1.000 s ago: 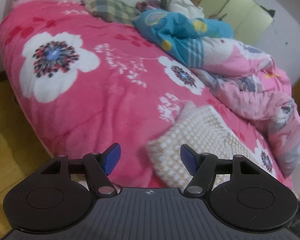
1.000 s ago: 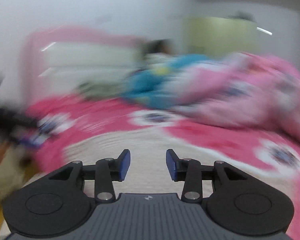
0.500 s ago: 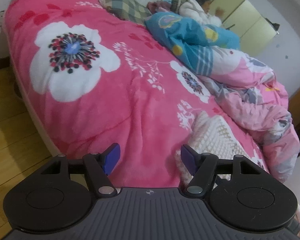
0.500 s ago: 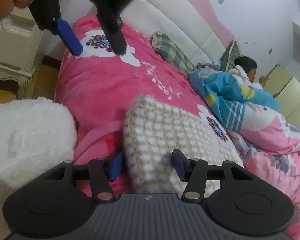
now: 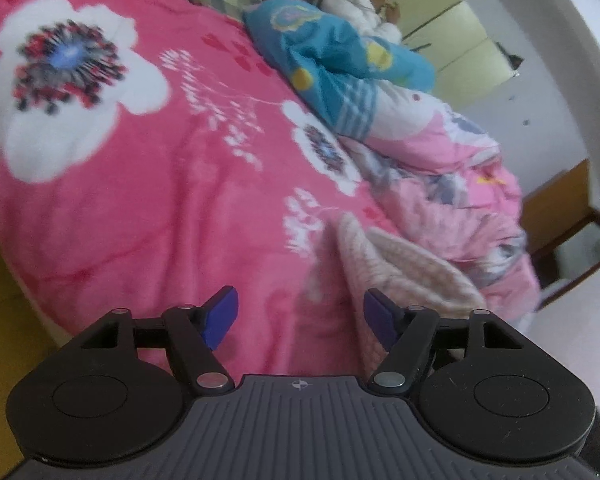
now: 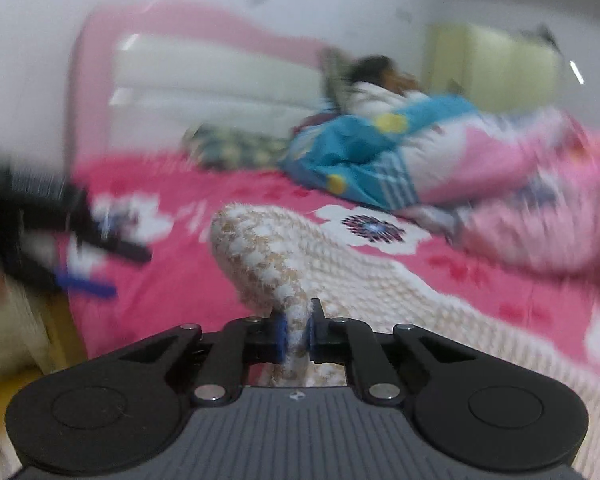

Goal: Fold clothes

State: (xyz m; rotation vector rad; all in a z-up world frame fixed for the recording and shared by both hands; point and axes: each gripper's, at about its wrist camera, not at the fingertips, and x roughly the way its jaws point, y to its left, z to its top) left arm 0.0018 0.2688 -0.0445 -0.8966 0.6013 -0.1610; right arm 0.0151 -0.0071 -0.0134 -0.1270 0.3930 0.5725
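Right tongs (image 6: 297, 330) now clamp sweater (image 6: 340, 276) | left tongs (image 5: 300, 314) wide | sweater fold lifted

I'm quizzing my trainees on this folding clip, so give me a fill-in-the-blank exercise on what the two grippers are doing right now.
1. The right hand-held gripper is shut on the cream-and-tan ____ garment.
2. The left hand-held gripper has its jaws ____.
3. The garment lies on a pink ____-patterned blanket.

Missing words: knitted; open; flower
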